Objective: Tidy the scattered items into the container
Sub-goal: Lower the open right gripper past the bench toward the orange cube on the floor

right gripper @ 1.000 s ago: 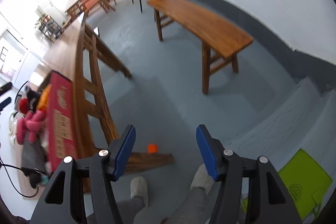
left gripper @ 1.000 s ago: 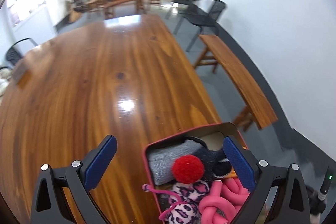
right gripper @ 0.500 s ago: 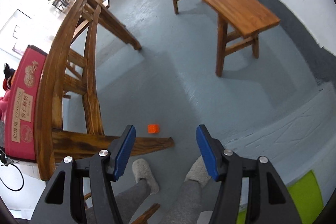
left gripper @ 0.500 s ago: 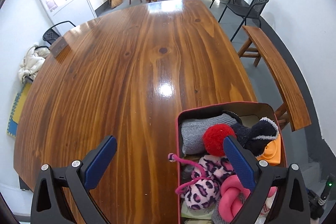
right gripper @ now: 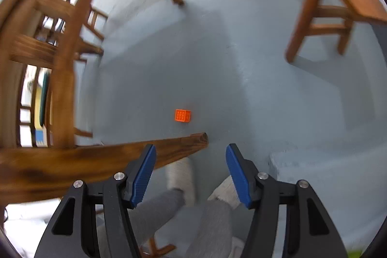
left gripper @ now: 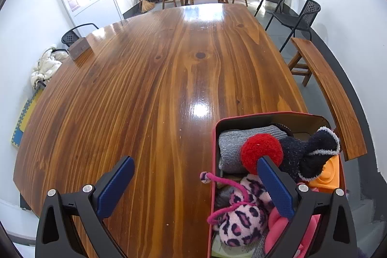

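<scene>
The right gripper (right gripper: 191, 169) points at the floor, jaws apart and empty, above the person's grey-socked feet (right gripper: 180, 177). Just beyond the table's foot rail (right gripper: 145, 151) lies a small orange cube (right gripper: 183, 115). The left gripper (left gripper: 193, 187) gapes empty over the table (left gripper: 150, 79), beside the full red box (left gripper: 212, 161).

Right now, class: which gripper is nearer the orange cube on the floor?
Right. The right gripper points down at the orange cube, open above it. The left gripper is at the red box on the table.
</scene>
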Demonstrator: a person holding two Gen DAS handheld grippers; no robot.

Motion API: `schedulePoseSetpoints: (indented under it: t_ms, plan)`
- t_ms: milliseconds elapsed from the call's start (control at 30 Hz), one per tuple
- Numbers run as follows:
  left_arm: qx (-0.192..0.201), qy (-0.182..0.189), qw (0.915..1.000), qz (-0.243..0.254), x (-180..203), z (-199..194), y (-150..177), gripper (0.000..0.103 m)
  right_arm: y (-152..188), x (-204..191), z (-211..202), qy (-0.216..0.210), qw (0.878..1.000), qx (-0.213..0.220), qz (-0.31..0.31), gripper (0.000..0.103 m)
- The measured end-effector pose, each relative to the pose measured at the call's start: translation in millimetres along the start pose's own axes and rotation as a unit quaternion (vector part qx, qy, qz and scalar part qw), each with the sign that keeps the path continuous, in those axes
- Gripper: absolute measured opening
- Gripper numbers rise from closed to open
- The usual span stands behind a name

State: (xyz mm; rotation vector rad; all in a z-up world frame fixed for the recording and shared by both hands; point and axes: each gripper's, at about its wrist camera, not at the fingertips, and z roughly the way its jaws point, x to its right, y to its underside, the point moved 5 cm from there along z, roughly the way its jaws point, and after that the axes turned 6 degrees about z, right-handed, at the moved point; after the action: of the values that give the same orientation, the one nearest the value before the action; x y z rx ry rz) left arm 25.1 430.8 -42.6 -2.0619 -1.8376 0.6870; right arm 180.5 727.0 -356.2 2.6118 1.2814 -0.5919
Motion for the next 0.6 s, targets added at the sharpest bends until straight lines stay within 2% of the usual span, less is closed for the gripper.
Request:
schedulePoseSetpoints:
  t_ms: [167, 267, 433, 533, 600]
  plan:
    - [0.056, 0.001, 0.998, 0.03, 7, 3, -5, 0.102, -28, -9, 98, -0.005, 0.997, -0.038, -0.071, 0.064]
    - [0.1, -0.024, 0.9942, 0.034, 4, 0, -3, 0.102, -41, -16, 162, 0.004, 0.99, -0.054, -0.132, 0.064]
    - [0.162, -0.065, 0.9823, 0.068, 10, -3, 0, 0.102, -54, -31, 263, 0.018, 0.967, -0.074, -0.245, 0.064]
    - [0.19, -0.066, 0.9744, 0.101, 22, -1, 4, 0.102, -51, -37, 322, 0.013, 0.953, -0.097, -0.286, 0.064]
    - [0.205, -0.065, 0.9709, 0.105, 25, -2, 4, 0.102, -47, -41, 358, 0.013, 0.946, -0.113, -0.303, 0.064]
